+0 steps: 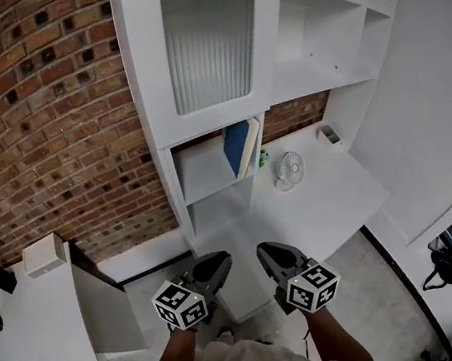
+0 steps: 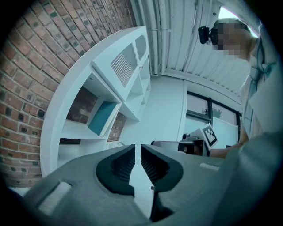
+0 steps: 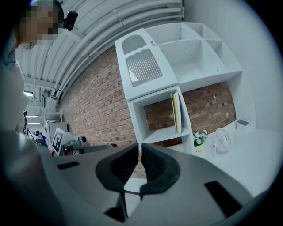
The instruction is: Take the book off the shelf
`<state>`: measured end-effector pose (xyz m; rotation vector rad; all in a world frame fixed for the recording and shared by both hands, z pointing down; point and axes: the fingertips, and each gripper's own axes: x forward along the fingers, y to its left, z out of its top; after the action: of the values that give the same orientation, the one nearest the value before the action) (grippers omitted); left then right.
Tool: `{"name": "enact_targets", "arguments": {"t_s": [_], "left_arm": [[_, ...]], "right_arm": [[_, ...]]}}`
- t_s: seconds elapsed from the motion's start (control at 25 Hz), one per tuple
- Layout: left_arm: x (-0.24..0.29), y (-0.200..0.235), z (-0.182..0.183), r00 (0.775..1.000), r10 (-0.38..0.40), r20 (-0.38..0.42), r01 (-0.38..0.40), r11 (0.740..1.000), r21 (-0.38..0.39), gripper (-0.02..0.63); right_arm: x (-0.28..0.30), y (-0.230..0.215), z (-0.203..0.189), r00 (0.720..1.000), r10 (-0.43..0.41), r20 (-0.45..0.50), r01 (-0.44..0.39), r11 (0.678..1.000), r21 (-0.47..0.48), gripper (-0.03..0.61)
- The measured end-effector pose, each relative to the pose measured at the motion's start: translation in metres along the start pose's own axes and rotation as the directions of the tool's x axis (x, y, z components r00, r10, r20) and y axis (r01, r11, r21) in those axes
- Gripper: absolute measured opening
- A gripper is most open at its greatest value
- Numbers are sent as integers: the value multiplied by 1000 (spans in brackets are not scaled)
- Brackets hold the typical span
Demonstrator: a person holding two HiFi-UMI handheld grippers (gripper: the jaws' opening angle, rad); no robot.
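Approach step. Blue-covered book (image 1: 238, 147) leans on right wall of open cubby in white wooden shelf unit (image 1: 145, 78), well apart from both tongs. Left tongs (image 1: 217, 260) together, empty. Right tongs (image 1: 268, 253) together, empty. Next, probably: close in, spread tongs, clamp book's exposed edge.
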<state>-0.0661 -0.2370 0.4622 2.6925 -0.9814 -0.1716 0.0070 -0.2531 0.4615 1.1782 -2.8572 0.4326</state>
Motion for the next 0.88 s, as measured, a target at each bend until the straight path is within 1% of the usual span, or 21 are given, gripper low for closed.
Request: {"name": "enact_targets", "arguments": {"t_s": [0.4,0.6,0.72,0.88], "left_arm": [[23,42,8,999,-32,-13,33,999,14,25],[44,53,13,998,-55,-31,57,997,49,25],[55,62,16,998,-59,-34,61,996,59,25],[66,76,18,998,-48,-38,50,996,67,25]], "right_arm": [[41,-22,7,999,-48,16,48,999,-9,18],[55,-38,11,998,-67,18,67,998,-8,18],[64,-47,11,997,-78,17,78,997,-7,18],[77,-56,14,996,-79,31,78,997,20,20]]}}
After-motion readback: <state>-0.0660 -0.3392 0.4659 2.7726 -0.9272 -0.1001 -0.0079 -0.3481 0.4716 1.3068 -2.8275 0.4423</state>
